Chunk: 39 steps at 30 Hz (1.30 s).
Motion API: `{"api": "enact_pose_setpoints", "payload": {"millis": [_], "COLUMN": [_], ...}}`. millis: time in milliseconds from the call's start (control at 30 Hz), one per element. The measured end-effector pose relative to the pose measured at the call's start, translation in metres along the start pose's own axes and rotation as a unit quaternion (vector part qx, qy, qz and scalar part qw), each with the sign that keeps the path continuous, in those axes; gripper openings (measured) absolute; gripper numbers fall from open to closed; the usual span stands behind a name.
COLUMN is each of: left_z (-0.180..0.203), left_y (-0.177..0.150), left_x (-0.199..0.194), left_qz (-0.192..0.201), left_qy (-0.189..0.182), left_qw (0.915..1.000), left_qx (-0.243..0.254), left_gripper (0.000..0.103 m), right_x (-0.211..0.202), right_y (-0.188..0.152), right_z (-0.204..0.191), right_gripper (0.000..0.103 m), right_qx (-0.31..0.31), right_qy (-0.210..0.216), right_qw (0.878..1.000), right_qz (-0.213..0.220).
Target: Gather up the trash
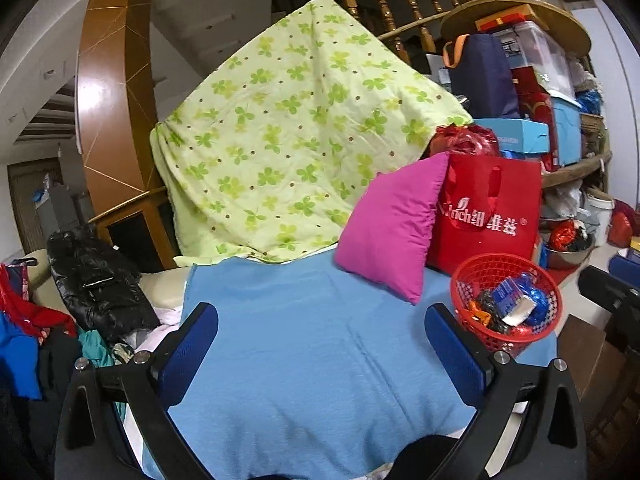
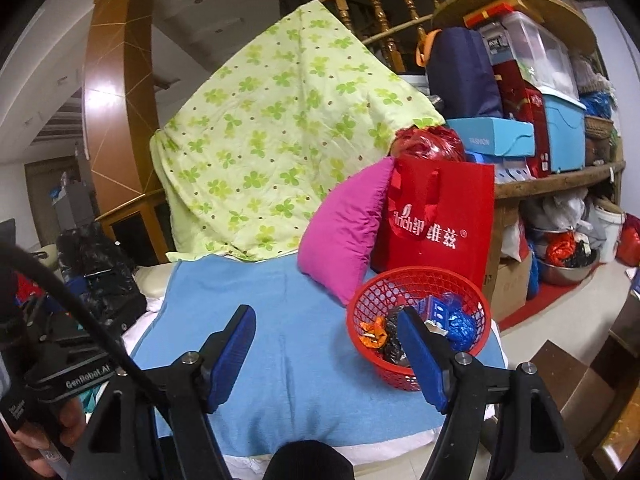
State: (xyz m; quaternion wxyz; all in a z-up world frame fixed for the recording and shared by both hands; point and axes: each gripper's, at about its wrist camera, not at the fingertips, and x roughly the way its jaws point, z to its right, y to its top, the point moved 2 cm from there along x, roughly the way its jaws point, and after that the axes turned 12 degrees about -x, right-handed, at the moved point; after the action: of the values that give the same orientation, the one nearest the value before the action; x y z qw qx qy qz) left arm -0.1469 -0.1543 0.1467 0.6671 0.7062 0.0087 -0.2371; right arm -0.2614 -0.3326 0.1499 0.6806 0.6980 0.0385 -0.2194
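Both grippers hung over the bed with nothing in them: the left gripper (image 1: 322, 344) had its blue-padded fingers (image 1: 188, 354) spread wide apart over the blue towel (image 1: 320, 360), and the right gripper (image 2: 326, 354) stood released too, its jaws parted with only bare towel showing between them. Nothing was pinched on either side. Just past the right gripper's right-hand finger (image 2: 422, 360), and partly behind it in the right wrist view, sat the red mesh basket (image 2: 416, 280) on the towel's right edge. That was where the trash (image 2: 452, 320) lay, a crumpled heap inside the basket: a blue wrapper, a dark crinkled one, a bit of orange foil, a small blue-and-white carton. From the left wrist view the same basket (image 1: 506, 264) stood off to the right of the left gripper, well clear of its fingers. Leaning just behind the basket was a magenta pillow (image 1: 392, 224), propped against a red shopping bag (image 1: 488, 216) with white lettering. Farther back a green clover-print quilt (image 1: 296, 132) draped up over the wooden railing (image 1: 400, 4). At the left edge a black puffy jacket (image 1: 100, 284) lay heaped beside the towel, and a hand (image 2: 60, 432) showed low on the left in the right wrist view.
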Motion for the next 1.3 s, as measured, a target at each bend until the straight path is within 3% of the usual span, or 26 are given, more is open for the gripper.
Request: {"api": "enact_pose_setpoints", "payload": {"millis": [400,1300], "left_z": [-0.019,-0.042], "left_y": [0.000,-0.006], "left_x": [-0.018,-0.015], "left_qz": [-0.003,-0.014], "left_qy": [-0.012,-0.005], "left_qw": [0.9996,0.9988], "left_qx": [-0.024,-0.047], "left_gripper": [0.103,0.103], "right_x": [-0.003,0.004], "right_y": [0.005,0.003], "right_z": [-0.016,-0.023], "right_gripper": [0.077,0.077], "right_qx": [-0.025,-0.030], "right_qy": [-0.019,-0.024], "right_qw": [0.999,0.999], "right_qz": [-0.008,-0.013]}}
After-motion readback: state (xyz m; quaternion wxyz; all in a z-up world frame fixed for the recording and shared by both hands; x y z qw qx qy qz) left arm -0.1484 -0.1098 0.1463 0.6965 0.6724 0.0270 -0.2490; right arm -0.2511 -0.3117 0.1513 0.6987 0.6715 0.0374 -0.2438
